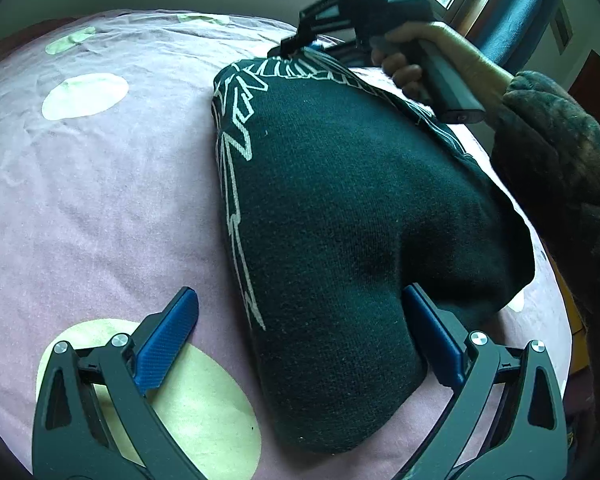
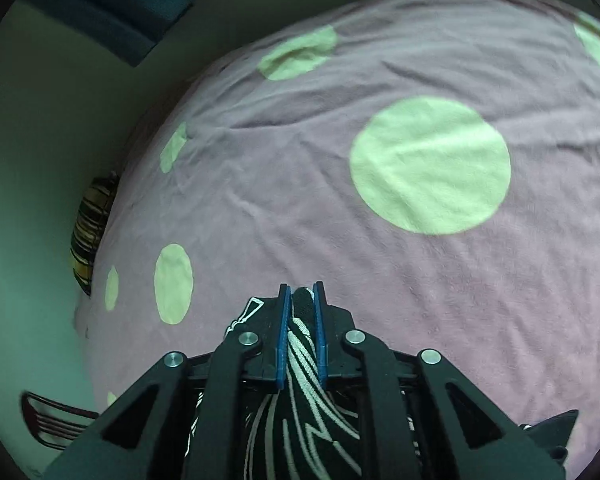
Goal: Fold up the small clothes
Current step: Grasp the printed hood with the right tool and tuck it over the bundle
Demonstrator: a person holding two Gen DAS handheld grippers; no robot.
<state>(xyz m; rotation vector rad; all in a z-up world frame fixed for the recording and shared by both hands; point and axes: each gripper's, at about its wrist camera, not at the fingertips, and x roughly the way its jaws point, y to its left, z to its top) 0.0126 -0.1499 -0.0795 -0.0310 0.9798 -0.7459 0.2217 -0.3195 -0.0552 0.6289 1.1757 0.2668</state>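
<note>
Dark knit garment (image 1: 340, 220) mid-fold on pink blanket (image 1: 100, 200). Right gripper (image 2: 301, 300) clamps its far edge; left gripper (image 1: 300, 328) released, straddling near end. Next: left pinches.

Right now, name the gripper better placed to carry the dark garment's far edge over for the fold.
Right. The right gripper is already shut on the dark garment at its far edge. The left gripper is open, straddling the near end, gripping nothing.

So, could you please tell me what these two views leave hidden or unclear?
- Left wrist view: the dark garment hides its own underside and whatever folds lie beneath.
- Right wrist view: the right gripper blocks most of the garment.
- Right wrist view: a striped object beyond the pink blanket can't be identified.
</note>
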